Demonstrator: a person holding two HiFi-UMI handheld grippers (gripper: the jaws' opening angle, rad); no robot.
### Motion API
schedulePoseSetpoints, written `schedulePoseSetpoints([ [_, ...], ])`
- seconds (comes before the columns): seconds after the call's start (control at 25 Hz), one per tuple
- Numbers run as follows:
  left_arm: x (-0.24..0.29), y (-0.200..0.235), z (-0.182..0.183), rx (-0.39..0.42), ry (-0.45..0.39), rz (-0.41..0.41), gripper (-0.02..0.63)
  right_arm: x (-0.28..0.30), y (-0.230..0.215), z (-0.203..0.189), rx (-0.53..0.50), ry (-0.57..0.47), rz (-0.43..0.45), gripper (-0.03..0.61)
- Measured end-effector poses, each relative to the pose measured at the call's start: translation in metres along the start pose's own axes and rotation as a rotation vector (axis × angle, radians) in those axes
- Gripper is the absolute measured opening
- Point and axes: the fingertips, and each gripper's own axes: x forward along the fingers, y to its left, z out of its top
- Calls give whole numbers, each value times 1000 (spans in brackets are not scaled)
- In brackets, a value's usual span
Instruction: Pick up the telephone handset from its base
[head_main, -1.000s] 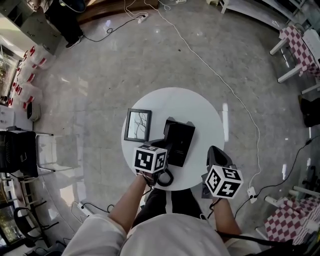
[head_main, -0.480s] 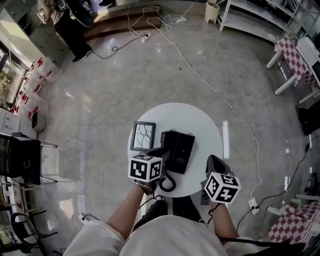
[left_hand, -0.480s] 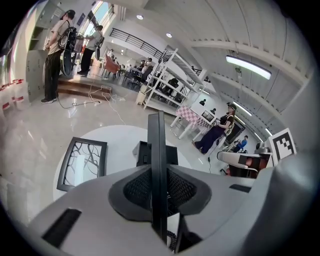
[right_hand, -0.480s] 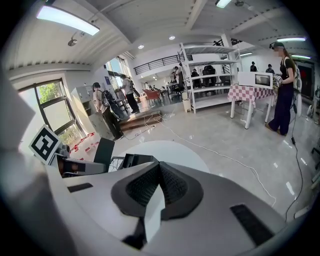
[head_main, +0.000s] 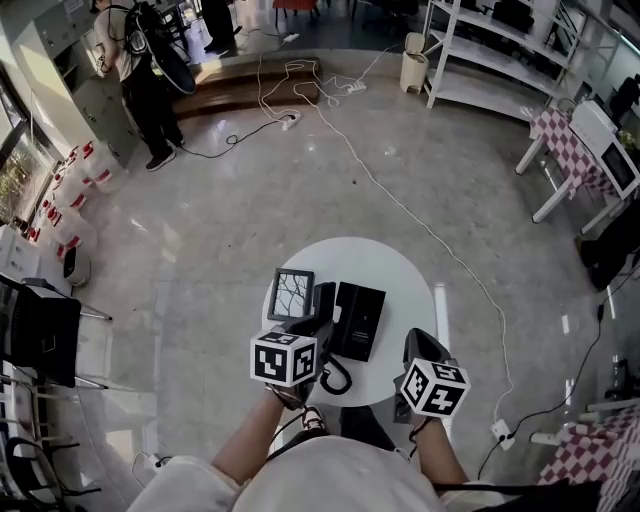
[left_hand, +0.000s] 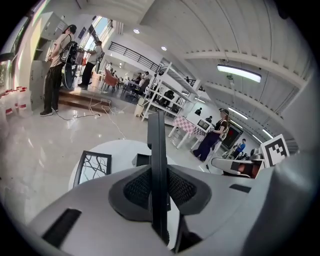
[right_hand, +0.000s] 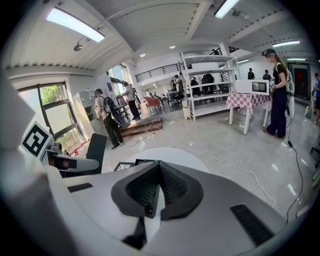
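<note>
The left hand-held gripper is pinching the telephone handset. In the left gripper view the handset stands as a narrow dark bar between the two pads, which press on its sides. In the head view it is in the lower middle of the frame, just left of the black base, and it seems to be already clear of the base, above the round white counter. The right hand-held gripper is at the lower right with its jaws pressed together on nothing.

The first risk is the grip itself. The pads hold only a short part of a long, smooth piece, so the handset may turn between them or slide out (most likely if the wrist tilts quickly).

The second risk is the coiled cord, which lies at the near edge of the counter below the left gripper. If the handset goes higher than the coil allows, I think the cord will pull tight. Then it can drag the base toward the edge or pull the handset from the pads, because nothing holds the base down.

The picture frame stands just left of the handset, and a swing to that side could knock it over.
</note>
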Motion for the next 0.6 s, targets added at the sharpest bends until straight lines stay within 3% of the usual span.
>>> schedulePoseSetpoints([
  [0.6, -65, -24, 42, 156, -157, -22, 84, -38, 38, 20, -7, -143, -10, 25],
])
